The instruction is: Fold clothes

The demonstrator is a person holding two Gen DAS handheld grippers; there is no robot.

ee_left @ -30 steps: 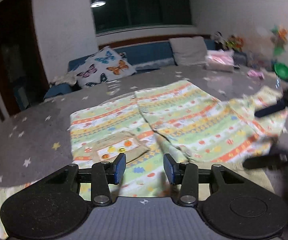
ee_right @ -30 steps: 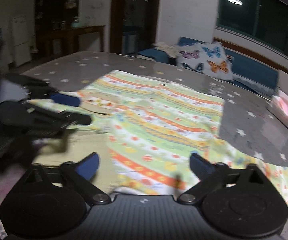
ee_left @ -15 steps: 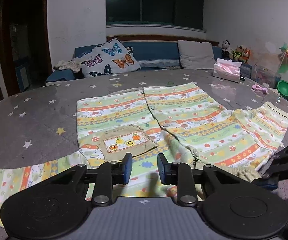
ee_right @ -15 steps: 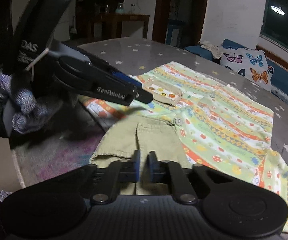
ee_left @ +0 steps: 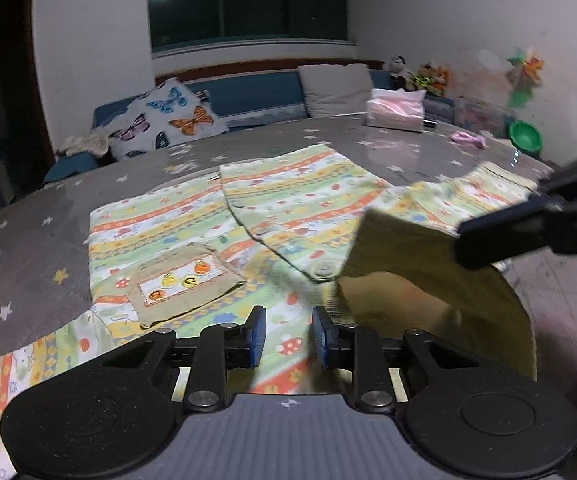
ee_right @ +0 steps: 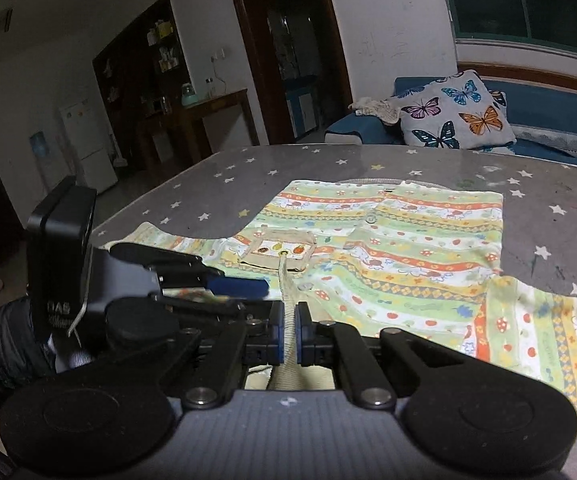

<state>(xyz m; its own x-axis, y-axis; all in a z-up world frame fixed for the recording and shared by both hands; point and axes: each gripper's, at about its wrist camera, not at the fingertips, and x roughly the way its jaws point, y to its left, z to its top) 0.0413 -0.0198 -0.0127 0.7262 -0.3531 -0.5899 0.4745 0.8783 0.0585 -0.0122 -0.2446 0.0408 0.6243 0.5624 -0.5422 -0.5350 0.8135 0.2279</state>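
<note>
Clamped on the shirt (ee_right: 408, 240) collar, the right gripper (ee_right: 288, 340) lifts it for folding; the left gripper (ee_left: 286, 336), jaws apart, hovers over cloth at six o'clock on the table (ee_left: 28, 264).

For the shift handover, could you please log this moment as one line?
stage: first fold | right gripper: shut on collar | left gripper: open over shirt | table

A striped, fruit-print child's shirt (ee_left: 288, 208) lies front-up and spread on the star-patterned desk (ee_left: 28, 264), tan chest pocket (ee_left: 184, 280) showing, its tan collar (ee_left: 416, 264) lifted.
</note>
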